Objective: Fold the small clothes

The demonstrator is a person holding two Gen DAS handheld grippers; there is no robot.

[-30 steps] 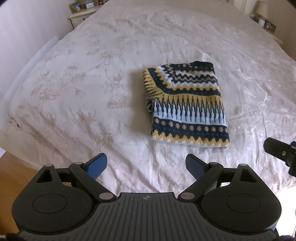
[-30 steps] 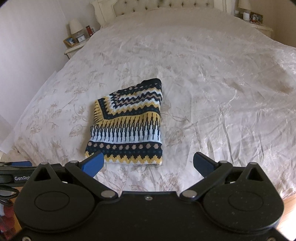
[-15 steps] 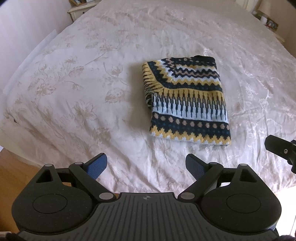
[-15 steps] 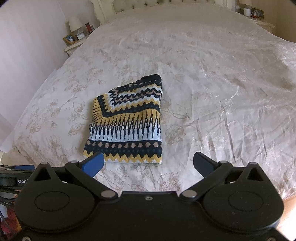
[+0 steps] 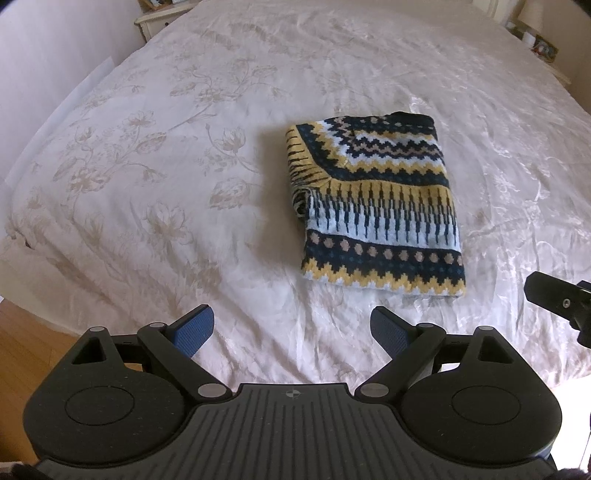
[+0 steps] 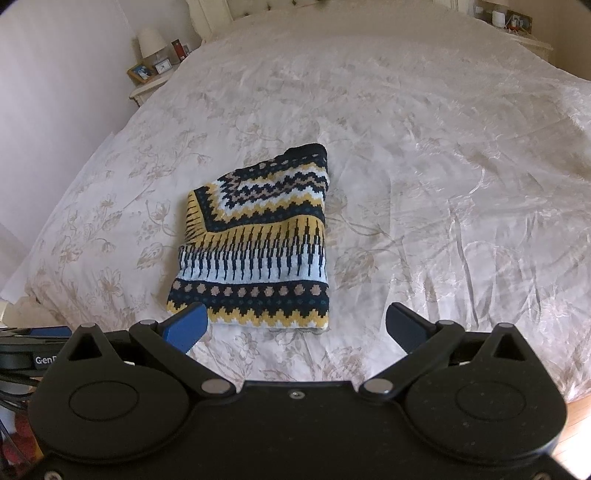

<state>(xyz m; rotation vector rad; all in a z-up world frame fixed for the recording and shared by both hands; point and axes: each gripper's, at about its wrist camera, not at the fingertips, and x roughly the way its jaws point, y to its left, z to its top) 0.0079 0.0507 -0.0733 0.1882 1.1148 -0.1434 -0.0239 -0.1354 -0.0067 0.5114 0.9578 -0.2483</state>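
A small knitted sweater (image 5: 376,206) in navy, yellow and pale blue lies folded into a neat rectangle on the cream bedspread (image 5: 184,147). In the right wrist view the same sweater (image 6: 258,247) sits ahead and slightly left. My left gripper (image 5: 291,328) hovers open near the bed's front edge, short of the sweater, with nothing between its fingers. My right gripper (image 6: 295,325) is open too, just short of the sweater's near hem, holding nothing. Part of the right gripper shows at the right edge of the left wrist view.
The floral bedspread has wide free room on all sides of the sweater. A nightstand (image 6: 151,81) with a lamp, clock and photo frame stands at the far left. Another nightstand (image 6: 517,26) is at the far right. Wood floor (image 5: 26,332) shows below the bed's edge.
Both grippers have moved a little forward and tilted down toward the bed, so the sweater looks slightly nearer. Both stayed open and the sweater has not moved.
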